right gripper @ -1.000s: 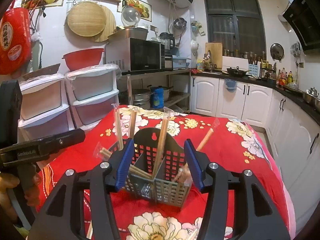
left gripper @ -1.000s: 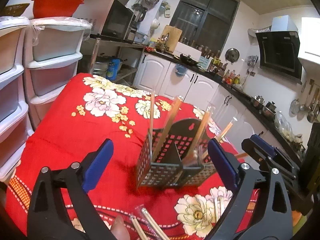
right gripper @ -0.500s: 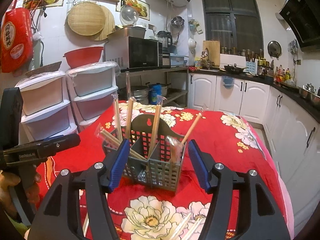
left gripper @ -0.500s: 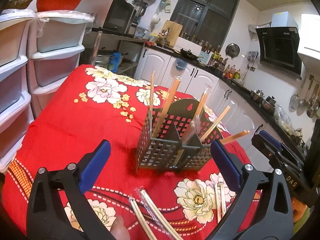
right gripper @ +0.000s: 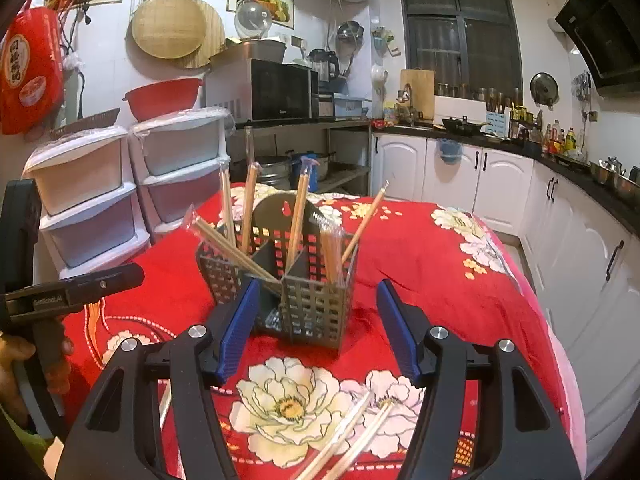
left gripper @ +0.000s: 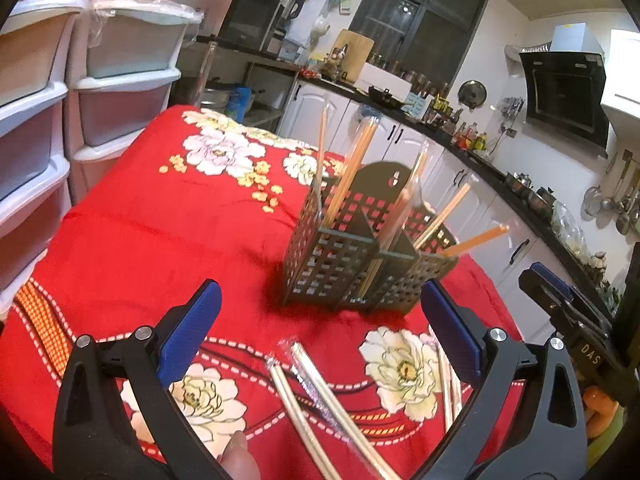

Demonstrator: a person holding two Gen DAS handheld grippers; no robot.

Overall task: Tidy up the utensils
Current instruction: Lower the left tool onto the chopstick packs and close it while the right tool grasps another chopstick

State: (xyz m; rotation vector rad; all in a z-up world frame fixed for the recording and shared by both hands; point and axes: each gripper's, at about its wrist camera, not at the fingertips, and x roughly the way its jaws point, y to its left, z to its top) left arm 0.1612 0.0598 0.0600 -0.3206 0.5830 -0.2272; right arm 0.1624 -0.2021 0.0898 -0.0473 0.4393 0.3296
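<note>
A dark perforated utensil caddy (left gripper: 360,256) (right gripper: 304,292) stands on the red floral tablecloth (left gripper: 140,232) and holds several wrapped pairs of chopsticks upright. More wrapped chopsticks (left gripper: 320,396) lie loose on the cloth in front of the caddy; in the right wrist view they (right gripper: 352,436) lie below it. My left gripper (left gripper: 320,328) is open and empty, just short of the caddy. My right gripper (right gripper: 318,328) is open and empty, with the caddy just beyond its fingers.
White plastic drawer units (left gripper: 80,92) stand at the table's left edge. White kitchen cabinets (right gripper: 480,184) and a counter run behind and to the right. The right gripper shows at the right edge of the left wrist view (left gripper: 560,300).
Both grippers have pulled back from the caddy and risen a little. More of the loose chopsticks on the cloth have come into view below them.
</note>
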